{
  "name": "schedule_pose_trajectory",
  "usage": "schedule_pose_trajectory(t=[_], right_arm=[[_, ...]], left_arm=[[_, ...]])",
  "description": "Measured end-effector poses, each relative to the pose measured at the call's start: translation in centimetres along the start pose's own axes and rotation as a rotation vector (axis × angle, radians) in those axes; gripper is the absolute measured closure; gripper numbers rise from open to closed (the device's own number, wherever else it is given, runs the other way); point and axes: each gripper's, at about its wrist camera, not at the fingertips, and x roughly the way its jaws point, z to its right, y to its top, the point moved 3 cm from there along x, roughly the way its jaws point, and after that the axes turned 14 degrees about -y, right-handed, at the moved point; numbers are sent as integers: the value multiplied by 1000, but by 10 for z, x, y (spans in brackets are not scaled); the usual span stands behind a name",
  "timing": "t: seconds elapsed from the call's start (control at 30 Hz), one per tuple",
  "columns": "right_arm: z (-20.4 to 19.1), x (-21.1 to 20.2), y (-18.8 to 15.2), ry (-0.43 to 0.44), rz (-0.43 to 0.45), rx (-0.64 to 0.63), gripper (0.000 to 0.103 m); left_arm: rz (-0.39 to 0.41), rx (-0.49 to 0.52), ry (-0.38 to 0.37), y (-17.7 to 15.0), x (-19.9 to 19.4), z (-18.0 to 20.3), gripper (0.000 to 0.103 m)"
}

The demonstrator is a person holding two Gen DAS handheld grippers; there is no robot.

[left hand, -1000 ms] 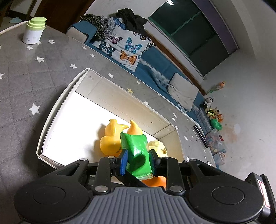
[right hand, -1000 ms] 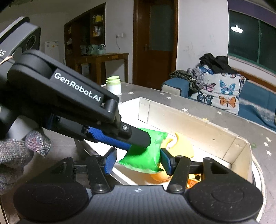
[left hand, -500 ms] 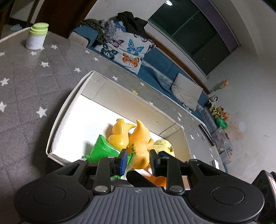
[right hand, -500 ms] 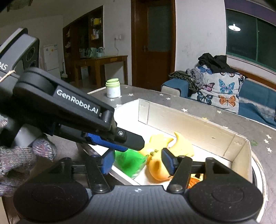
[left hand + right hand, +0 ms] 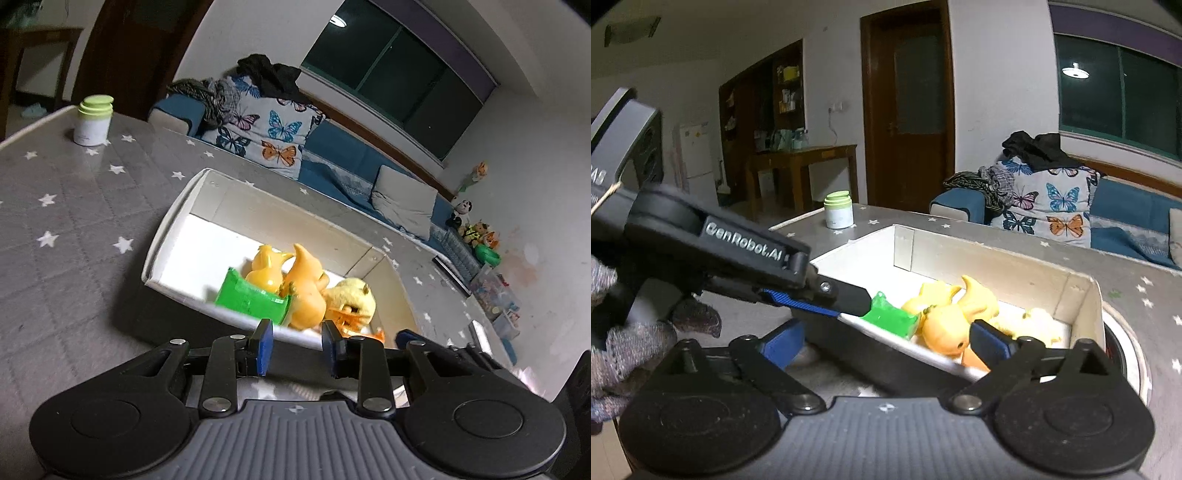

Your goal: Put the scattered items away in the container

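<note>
A: Where did the toys sit?

B: In the white box (image 5: 166,236) at the middle of the left wrist frame, on a grey star-print bench (image 5: 74,206). A green pouch (image 5: 251,297) lay against the box's near wall, touching two yellow ducks (image 5: 295,280) just to its right. A pale plush chick (image 5: 351,299) rested further right, with something orange below it, too hidden to name.

A: And the left claw (image 5: 297,349)?

B: It hovered at the lower centre of its frame, just in front of the box's near wall, released, its blue pads apart with nothing between them.

A: The right claw (image 5: 886,341)?

B: Spread wide at the bottom of its own frame, gripping nothing. Its left finger (image 5: 785,341) stood outside the near wall; its right one reached up beside a duck (image 5: 945,328), though contact could not be judged.

A: Did the right view show the other tool?

B: Yes. The left claw (image 5: 849,299) entered from the left of the frame, its tip by the pouch (image 5: 892,319), a grey-gloved hand (image 5: 628,339) behind it at the lower left edge.

A: Anything else on the bench?

B: A white jar (image 5: 92,123) with a green lid stood at the upper left of the left frame, well apart from the box. A blue sofa (image 5: 332,162) with a butterfly cushion ran behind.
</note>
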Motion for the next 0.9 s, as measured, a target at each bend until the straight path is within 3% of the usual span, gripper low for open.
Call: schedule_pose_trajectory(t=[0.5,0.9], right_arm=[[9,-28,-35,-109,-68,76,0],[13,-33,-55,-172,-108,111,0]], left_arm=[[14,103,200,-40,-21,13,71],[-15,150,256,-59,-17,17,70]])
